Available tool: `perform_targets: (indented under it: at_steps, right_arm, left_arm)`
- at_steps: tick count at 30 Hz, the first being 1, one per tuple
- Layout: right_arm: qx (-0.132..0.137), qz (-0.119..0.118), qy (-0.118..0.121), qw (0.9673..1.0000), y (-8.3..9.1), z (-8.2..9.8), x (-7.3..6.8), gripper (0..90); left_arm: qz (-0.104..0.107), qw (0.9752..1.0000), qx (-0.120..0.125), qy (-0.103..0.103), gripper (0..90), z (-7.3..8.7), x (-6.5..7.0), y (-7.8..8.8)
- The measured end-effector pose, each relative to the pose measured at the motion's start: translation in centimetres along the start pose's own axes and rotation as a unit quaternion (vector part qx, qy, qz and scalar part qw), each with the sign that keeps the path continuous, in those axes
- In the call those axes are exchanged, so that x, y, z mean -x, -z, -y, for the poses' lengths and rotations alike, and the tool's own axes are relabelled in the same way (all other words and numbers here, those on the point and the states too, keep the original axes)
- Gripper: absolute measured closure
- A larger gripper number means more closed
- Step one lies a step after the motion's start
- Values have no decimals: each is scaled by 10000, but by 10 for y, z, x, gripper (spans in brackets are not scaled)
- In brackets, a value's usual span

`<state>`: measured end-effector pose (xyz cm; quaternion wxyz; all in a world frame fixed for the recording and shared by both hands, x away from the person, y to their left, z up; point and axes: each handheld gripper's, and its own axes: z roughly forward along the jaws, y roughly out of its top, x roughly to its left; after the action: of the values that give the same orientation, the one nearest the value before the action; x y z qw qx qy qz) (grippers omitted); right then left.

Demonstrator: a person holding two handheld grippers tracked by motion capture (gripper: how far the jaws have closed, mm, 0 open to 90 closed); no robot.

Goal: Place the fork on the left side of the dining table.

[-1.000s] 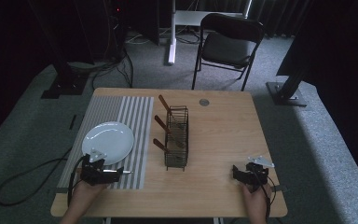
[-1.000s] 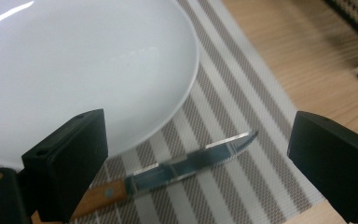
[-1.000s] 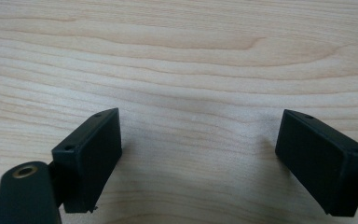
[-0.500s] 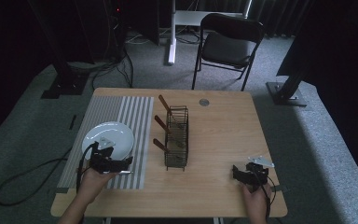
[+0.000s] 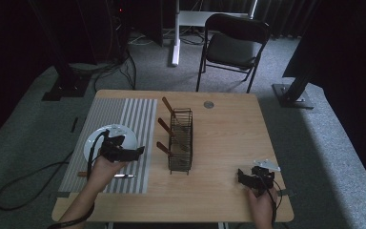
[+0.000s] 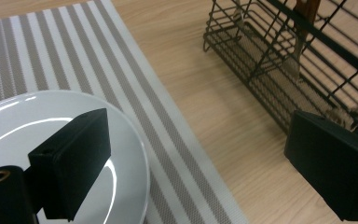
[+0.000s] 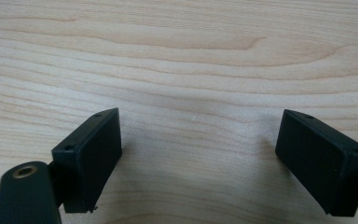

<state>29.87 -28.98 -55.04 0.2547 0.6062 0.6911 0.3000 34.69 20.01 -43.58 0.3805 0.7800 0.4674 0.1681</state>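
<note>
Wide-apart black jaws above a white plate [image 6: 60,154] on a striped placemat [image 6: 51,51], wire rack [image 6: 284,56] beyond.

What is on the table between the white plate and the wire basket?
Between the plate and the basket lie the striped mat's edge and then bare wooden table, as the left gripper view shows. Nothing else sits there.

White plate [image 6: 51,140] on grey-striped mat [image 6: 51,51], black rack [image 6: 279,60].

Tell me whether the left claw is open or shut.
Open. In the left gripper view the left claw has its two black jaws far apart with nothing between them, one over the white plate, the other near the wire rack.
</note>
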Motion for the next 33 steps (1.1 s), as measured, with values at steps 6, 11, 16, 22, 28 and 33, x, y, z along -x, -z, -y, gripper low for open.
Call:
perform_targets:
  at_steps: [6, 11, 16, 22, 28, 33]
  right_arm:
    - [1, 0, -3, 10000, 0, 0, 0, 140]
    - [2, 0, -3, 10000, 0, 0, 0, 140]
    - [5, 3, 7, 10000, 0, 0, 0, 140]
    - [0, 0, 0, 10000, 0, 0, 0, 140]
    - [0, 1, 2, 10000, 0, 0, 0, 140]
    - [1, 0, 0, 10000, 0, 0, 0, 140]
  left_arm:
    - [36, 10000, 52, -45, 71, -13, -1, -6]
    - [85, 9998, 137, -97, 71, -22, -2, -10]
    - [118, 9993, 318, -124, 71, -34, -5, -11]
    - [309, 9985, 457, -60, 71, -52, -10, -16]
    - [395, 9978, 515, 95, 71, -63, -14, -21]
    - [373, 9978, 530, 106, 71, -76, -15, -28]
